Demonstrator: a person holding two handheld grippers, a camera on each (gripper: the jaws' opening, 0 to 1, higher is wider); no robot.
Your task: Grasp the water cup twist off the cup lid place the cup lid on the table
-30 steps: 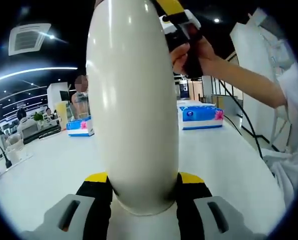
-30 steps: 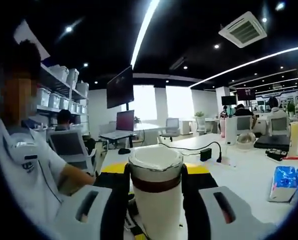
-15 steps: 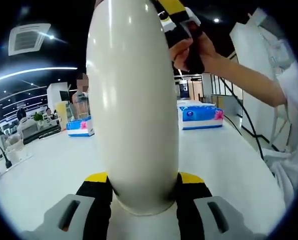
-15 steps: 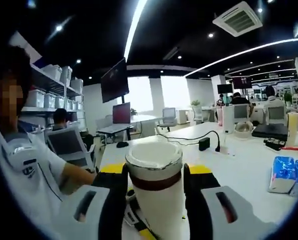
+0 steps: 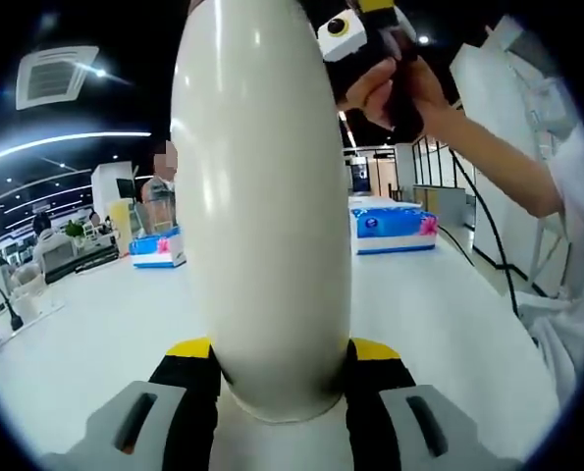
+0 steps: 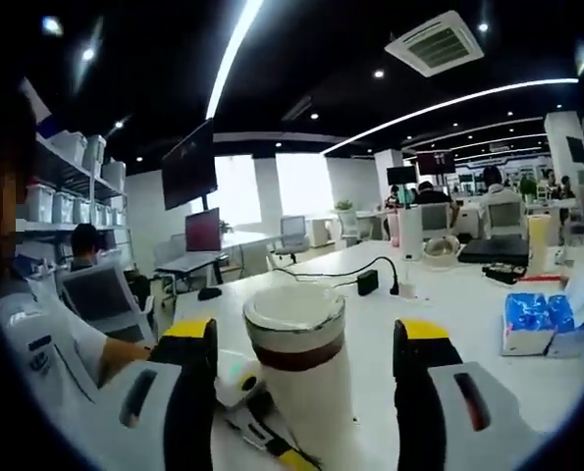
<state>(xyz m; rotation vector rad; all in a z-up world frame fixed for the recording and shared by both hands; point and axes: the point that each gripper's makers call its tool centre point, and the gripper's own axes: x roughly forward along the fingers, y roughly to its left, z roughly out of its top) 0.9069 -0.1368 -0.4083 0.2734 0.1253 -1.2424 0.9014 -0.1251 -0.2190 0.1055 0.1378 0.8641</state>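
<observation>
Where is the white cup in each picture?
Left gripper view: the cup stands big in the middle, its base pinched by the left gripper.
Right gripper view: the cup is low in the middle, lid on, in the gap of the open right gripper.
Shared landmark: the blue tissue pack on the white table.

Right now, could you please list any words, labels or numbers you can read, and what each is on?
None can be read.
Blue tissue pack: a round white label, too blurred.
Blue pack: print too small.
Cup and lid: no marking shows.
</observation>
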